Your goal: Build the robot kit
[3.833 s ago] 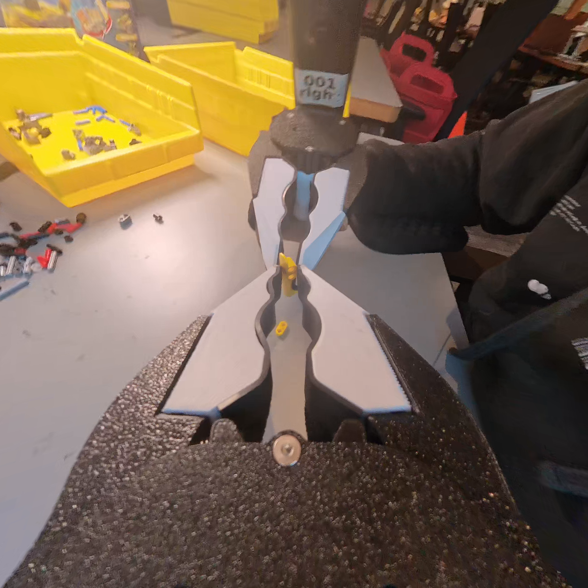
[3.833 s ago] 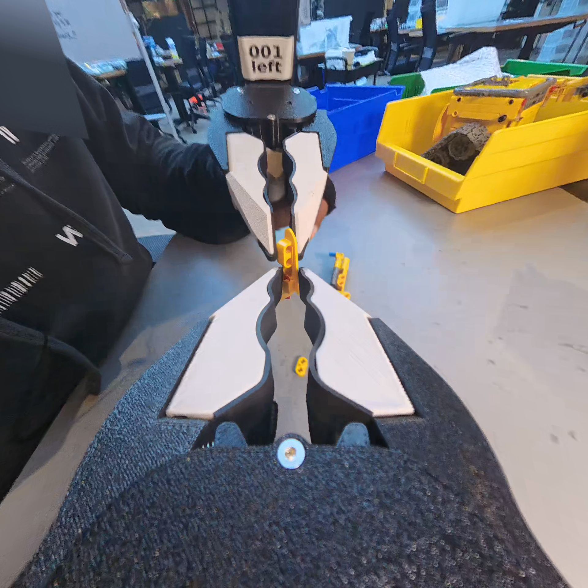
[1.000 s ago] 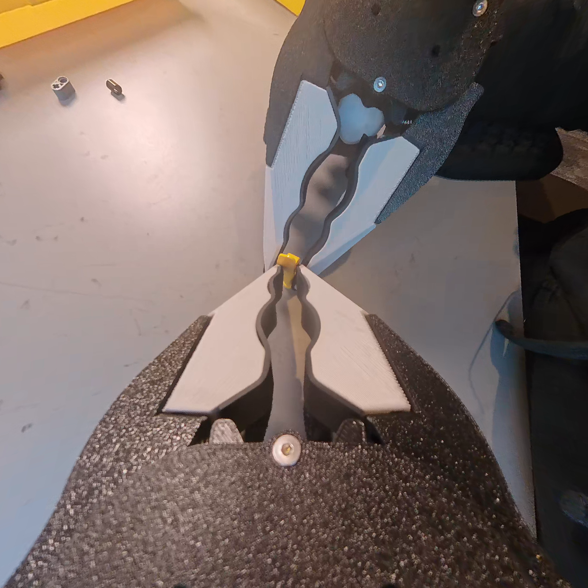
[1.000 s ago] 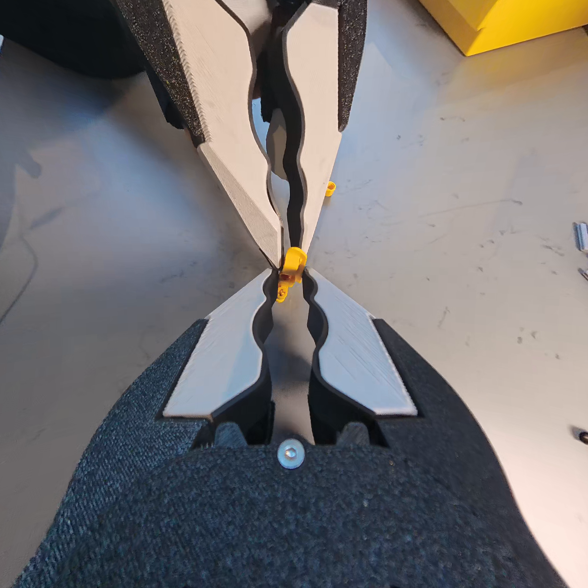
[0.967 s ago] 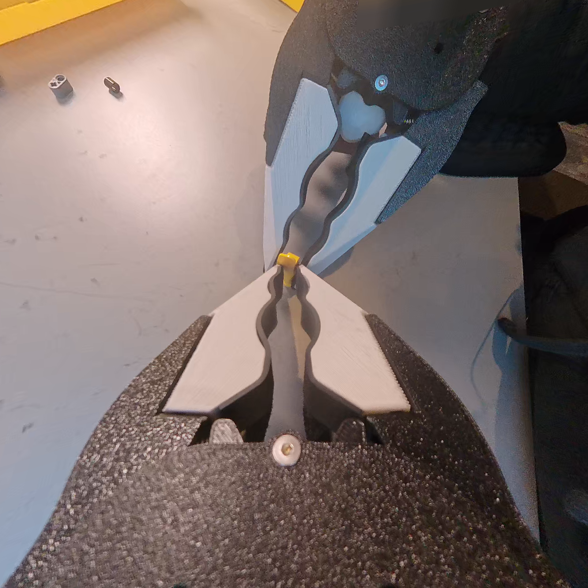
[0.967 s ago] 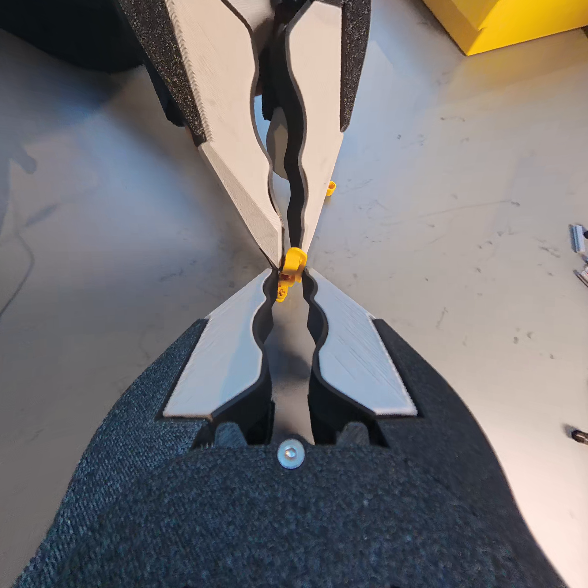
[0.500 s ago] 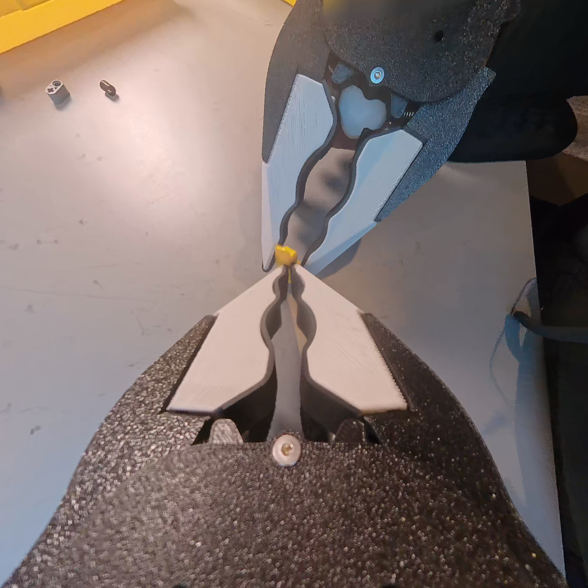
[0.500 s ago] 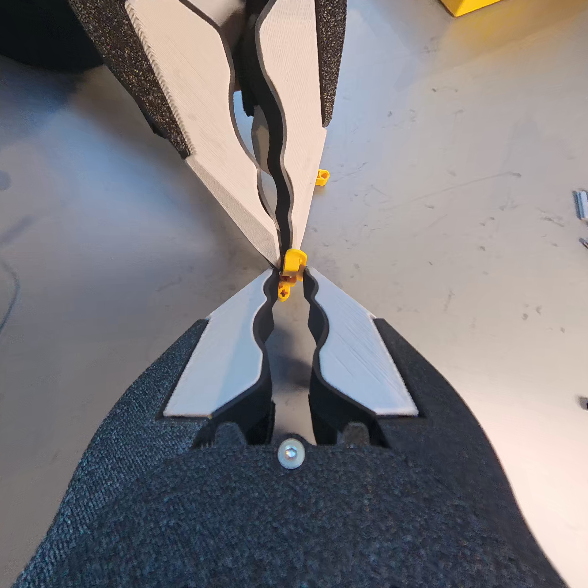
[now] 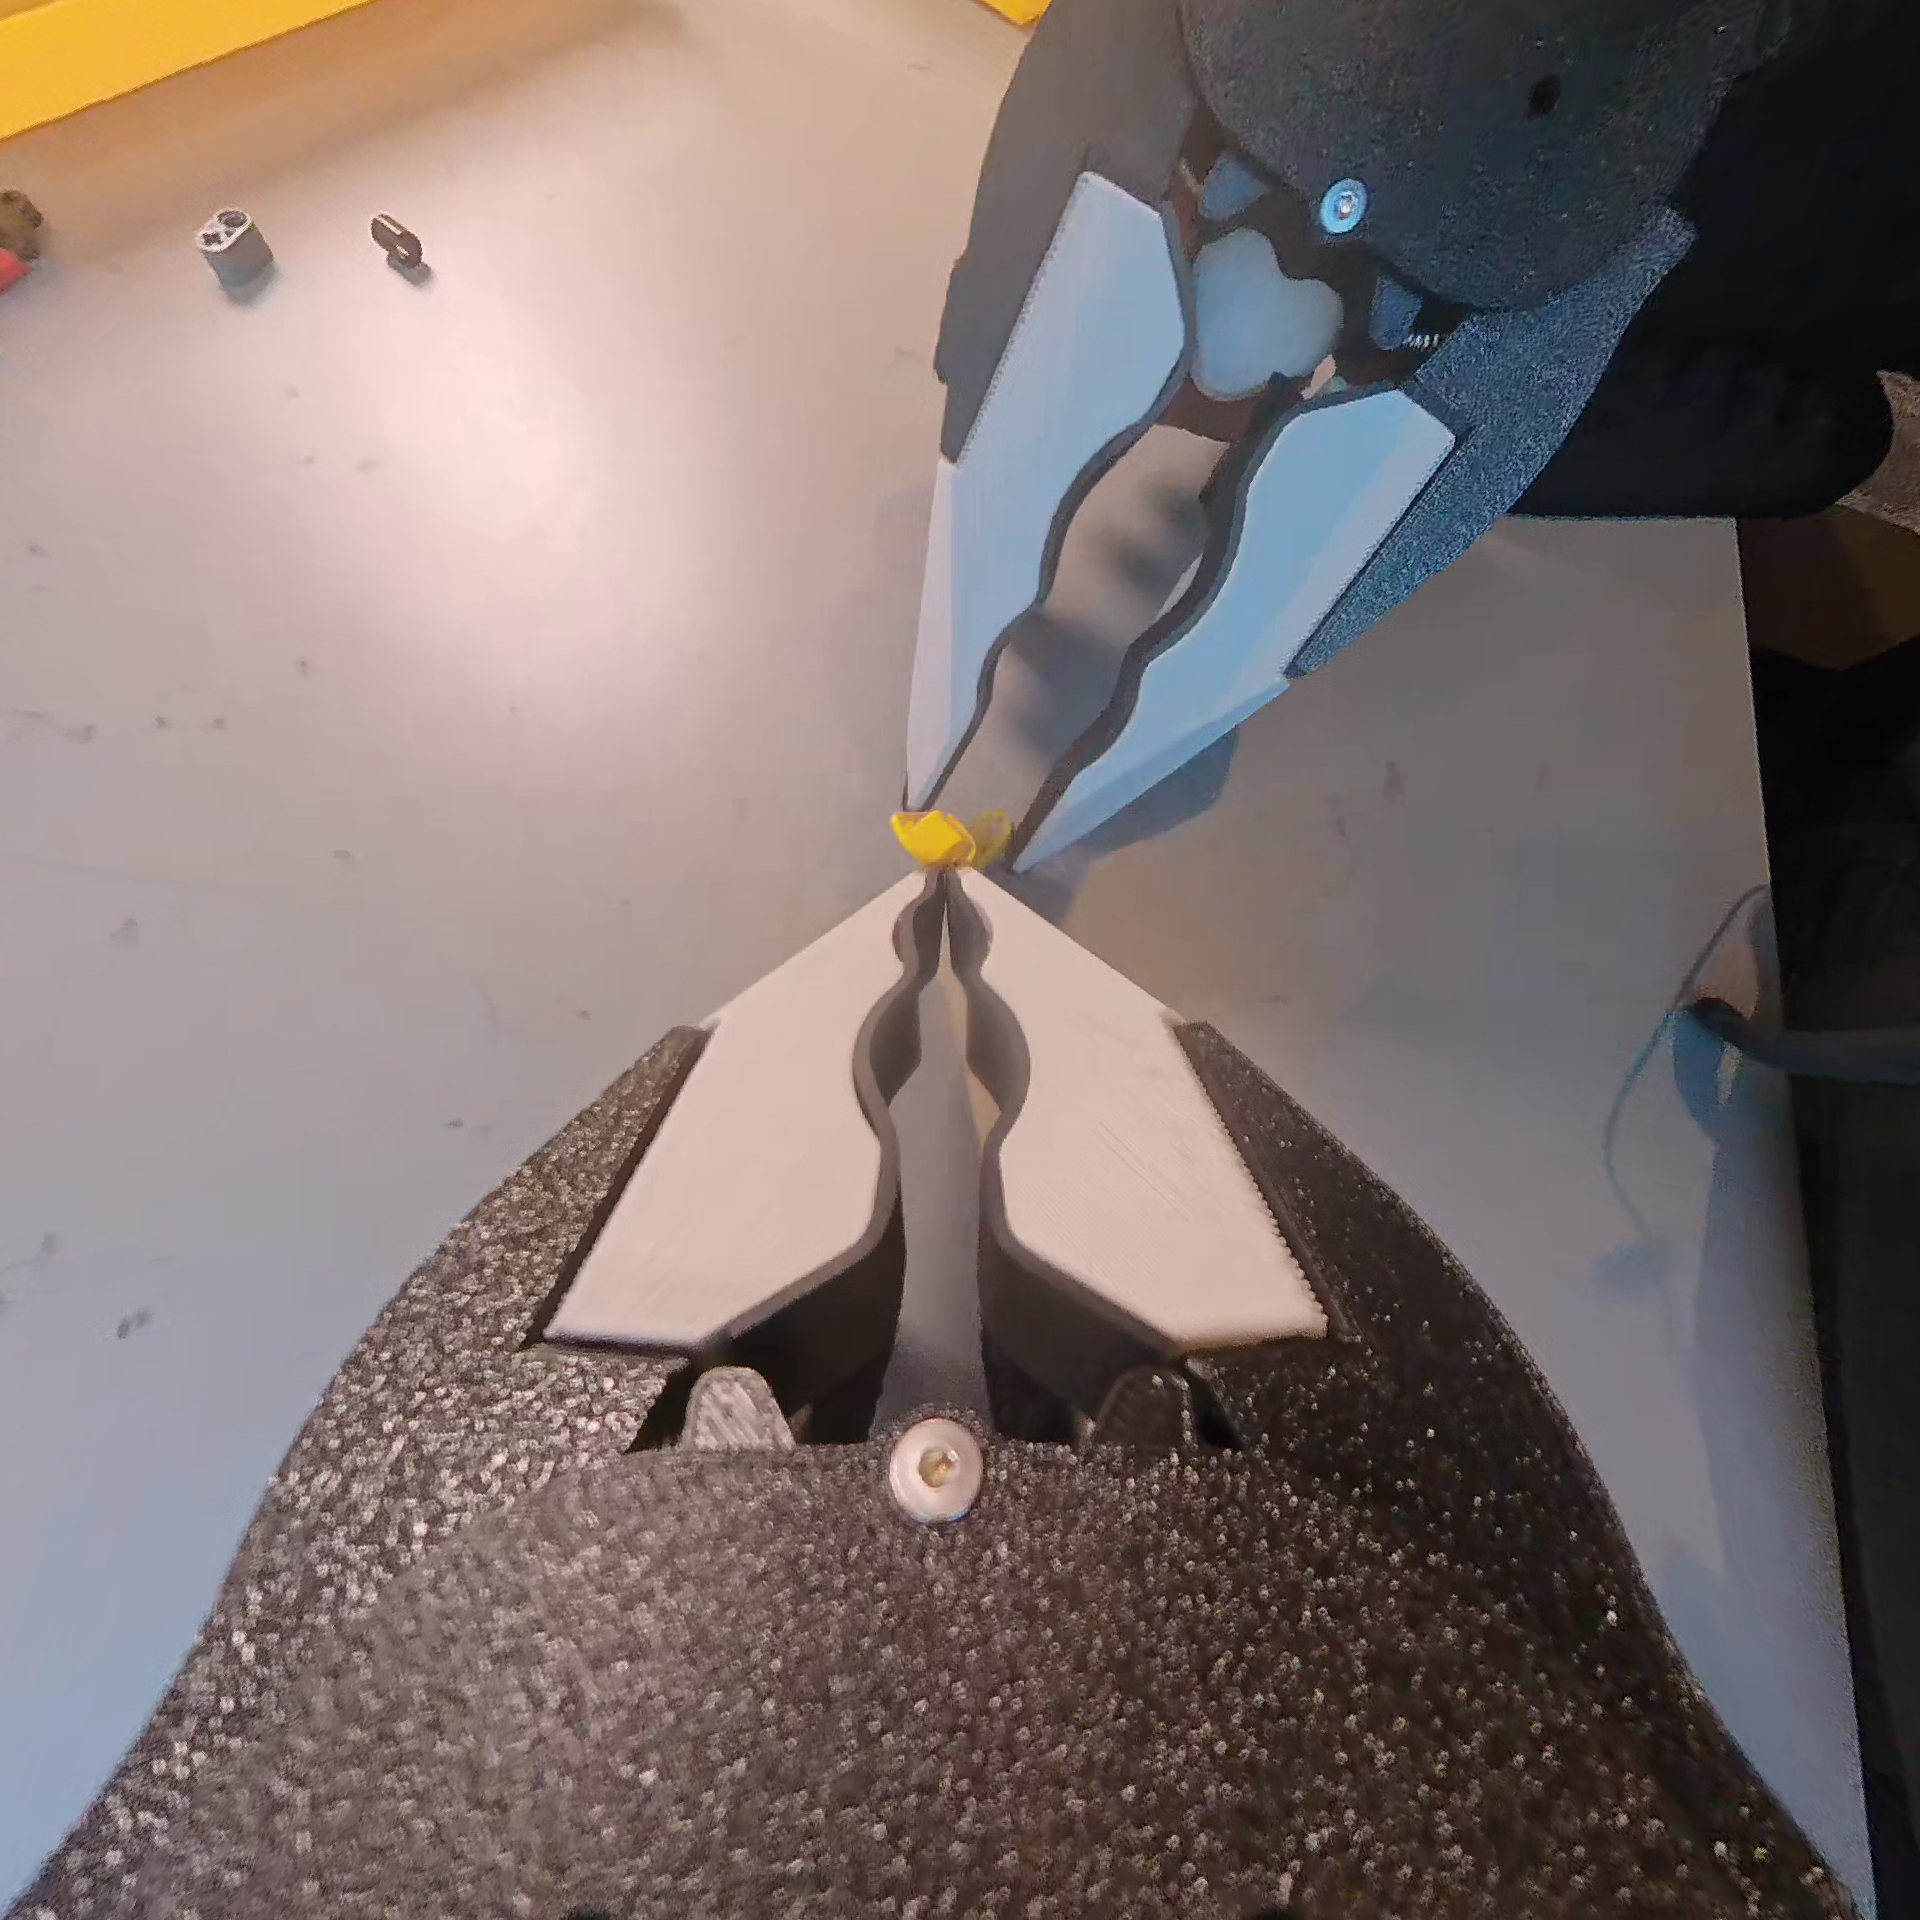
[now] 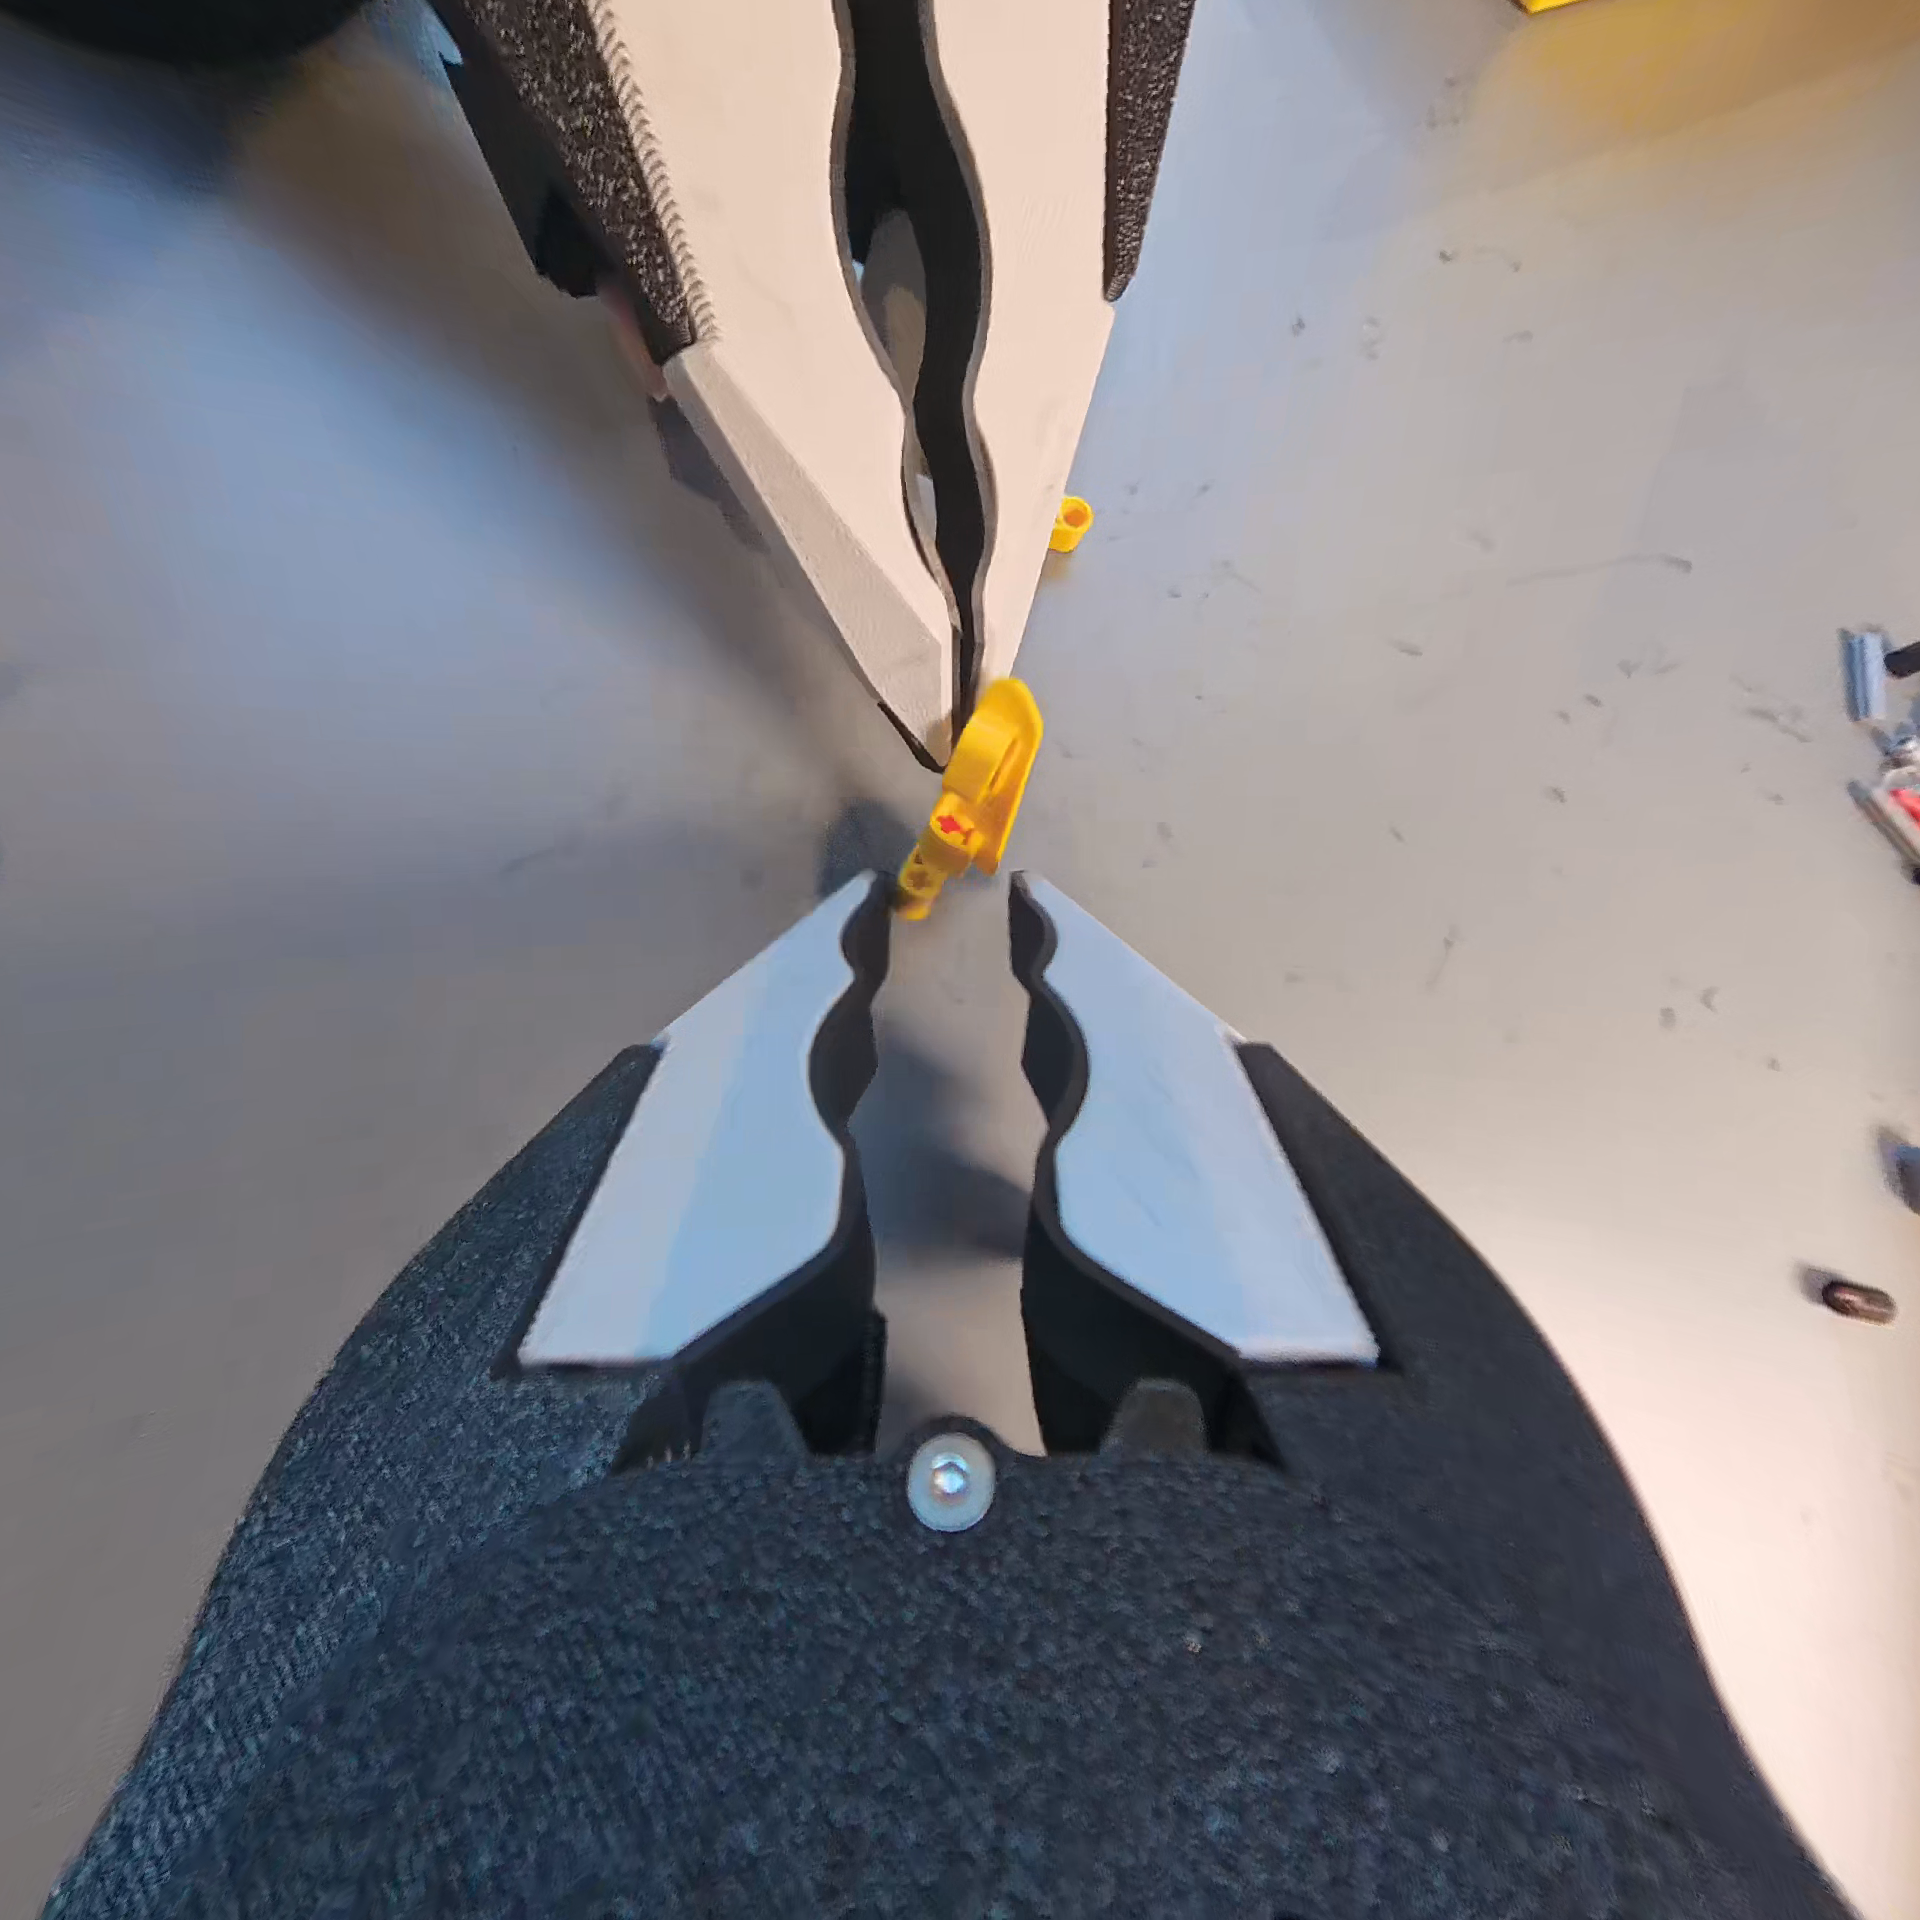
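Pinching a small yellow toy-brick assembly (image 10: 982,790) at its top, your left gripper (image 9: 943,878) nearly closed, your right gripper (image 10: 948,883) parted narrowly just beside it, above the grey table (image 10: 1455,727), loose yellow bush (image 10: 1070,523) near.

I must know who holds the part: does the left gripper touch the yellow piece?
Touching. In the right wrist view the left gripper's shut tips pinch the top of the yellow piece, which hangs above the table.

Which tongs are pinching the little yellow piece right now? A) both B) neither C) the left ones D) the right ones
C: the left tongs are shut on the yellow piece, while the right tongs stand open with a gap showing between their tips.
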The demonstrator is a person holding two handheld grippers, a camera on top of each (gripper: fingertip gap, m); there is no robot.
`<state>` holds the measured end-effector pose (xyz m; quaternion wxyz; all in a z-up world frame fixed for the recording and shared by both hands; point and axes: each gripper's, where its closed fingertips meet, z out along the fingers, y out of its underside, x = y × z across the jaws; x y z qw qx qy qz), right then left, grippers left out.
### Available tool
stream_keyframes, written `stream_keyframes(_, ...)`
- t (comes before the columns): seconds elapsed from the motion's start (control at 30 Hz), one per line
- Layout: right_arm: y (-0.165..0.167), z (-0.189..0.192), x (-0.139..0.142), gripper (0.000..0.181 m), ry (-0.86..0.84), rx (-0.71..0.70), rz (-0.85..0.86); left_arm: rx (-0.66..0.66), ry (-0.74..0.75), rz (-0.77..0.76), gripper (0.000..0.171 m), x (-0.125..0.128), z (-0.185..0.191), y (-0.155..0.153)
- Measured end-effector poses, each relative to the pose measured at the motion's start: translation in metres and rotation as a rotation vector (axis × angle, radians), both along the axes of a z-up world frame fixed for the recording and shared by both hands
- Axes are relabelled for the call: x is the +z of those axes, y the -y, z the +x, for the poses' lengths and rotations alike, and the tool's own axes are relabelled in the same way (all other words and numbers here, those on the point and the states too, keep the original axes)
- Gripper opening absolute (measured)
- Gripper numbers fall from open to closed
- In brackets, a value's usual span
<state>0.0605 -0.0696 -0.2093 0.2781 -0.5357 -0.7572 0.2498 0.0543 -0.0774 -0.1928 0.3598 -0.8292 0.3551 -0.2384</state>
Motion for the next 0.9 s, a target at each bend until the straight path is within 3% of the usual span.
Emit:
stream_keyframes(0.13,0.003,-0.003,0.0,0.009,-0.001,0.023,0.061,0.016,0.019,-0.022,0.0,-0.002,-0.008,0.005)
stream_keyframes(0.23,0.002,-0.005,0.001,0.007,-0.034,0.068,0.162,0.017,0.052,-0.058,0.013,0.0,-0.011,0.012)
stream_keyframes(0.43,-0.004,-0.014,0.016,0.007,-0.131,0.135,0.485,0.048,0.162,-0.067,0.023,0.015,-0.014,0.012)
stream_keyframes(0.53,-0.005,-0.018,0.023,0.007,-0.163,0.152,0.609,0.052,0.192,-0.07,0.016,0.016,-0.009,0.011)
stream_keyframes(0.7,-0.007,-0.018,0.028,0.006,-0.199,0.154,0.682,0.06,0.177,-0.033,0.012,0.016,-0.01,0.006)
stream_keyframes(0.9,-0.007,-0.019,0.049,0.009,-0.342,0.121,0.628,0.011,0.175,0.073,0.007,0.025,-0.018,0.004)
